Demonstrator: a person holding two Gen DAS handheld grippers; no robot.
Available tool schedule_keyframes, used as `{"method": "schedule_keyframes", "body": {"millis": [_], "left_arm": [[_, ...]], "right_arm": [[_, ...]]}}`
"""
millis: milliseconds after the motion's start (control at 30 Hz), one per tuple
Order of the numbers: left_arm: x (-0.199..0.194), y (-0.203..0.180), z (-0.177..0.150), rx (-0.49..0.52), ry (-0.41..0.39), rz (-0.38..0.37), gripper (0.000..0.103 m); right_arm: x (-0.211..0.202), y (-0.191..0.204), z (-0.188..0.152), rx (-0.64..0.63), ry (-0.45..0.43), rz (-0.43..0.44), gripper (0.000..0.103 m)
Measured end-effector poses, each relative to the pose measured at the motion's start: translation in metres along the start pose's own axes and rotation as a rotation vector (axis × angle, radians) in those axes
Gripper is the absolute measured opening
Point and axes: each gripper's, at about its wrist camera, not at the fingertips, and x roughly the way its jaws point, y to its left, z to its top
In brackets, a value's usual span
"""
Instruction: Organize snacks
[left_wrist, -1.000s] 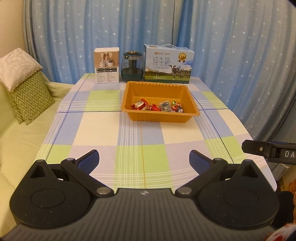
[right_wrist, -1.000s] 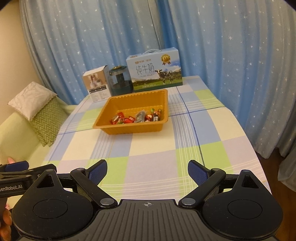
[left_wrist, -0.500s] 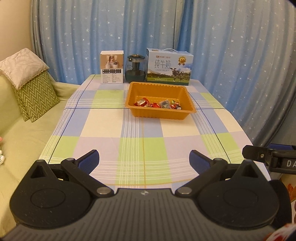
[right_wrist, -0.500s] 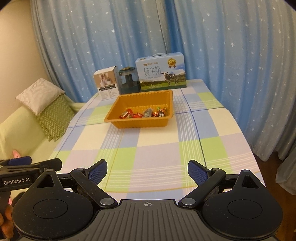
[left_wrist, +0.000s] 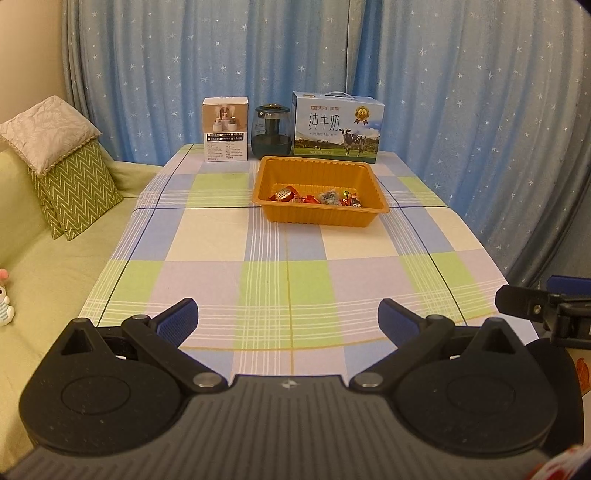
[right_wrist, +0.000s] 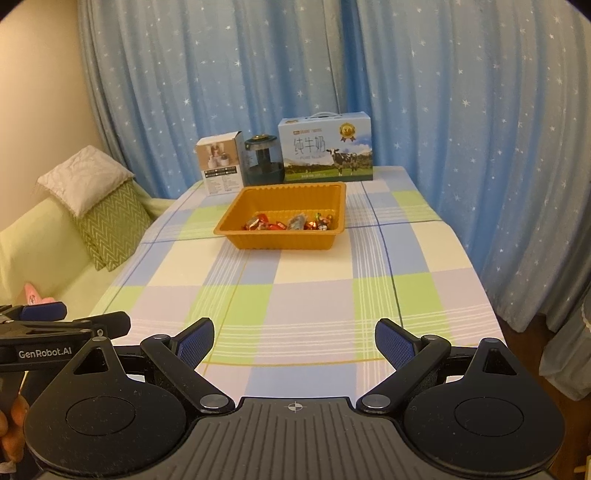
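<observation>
While both tongs, left (left_wrist: 288, 319) and right (right_wrist: 294, 339), hang wide open and empty well short of the orange tray (left_wrist: 321, 218), its wrapped snacks (left_wrist: 314, 195) look gathered, so any next move seemingly means reaching toward it.

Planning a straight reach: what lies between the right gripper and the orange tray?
Only bare checked tablecloth lies between the right gripper and the orange tray; the right wrist view shows it.
</observation>
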Motion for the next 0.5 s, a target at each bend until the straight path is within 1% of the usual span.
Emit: {"method": "schedule_keyframes", "body": {"millis": [500], "left_arm": [[0.0012,-0.0023,-0.0002,0.007,-0.001,-0.010,0.103]], "right_arm": [[0.0024,-0.0012,0.0009,0.009,0.000,0.000,0.093]]}}
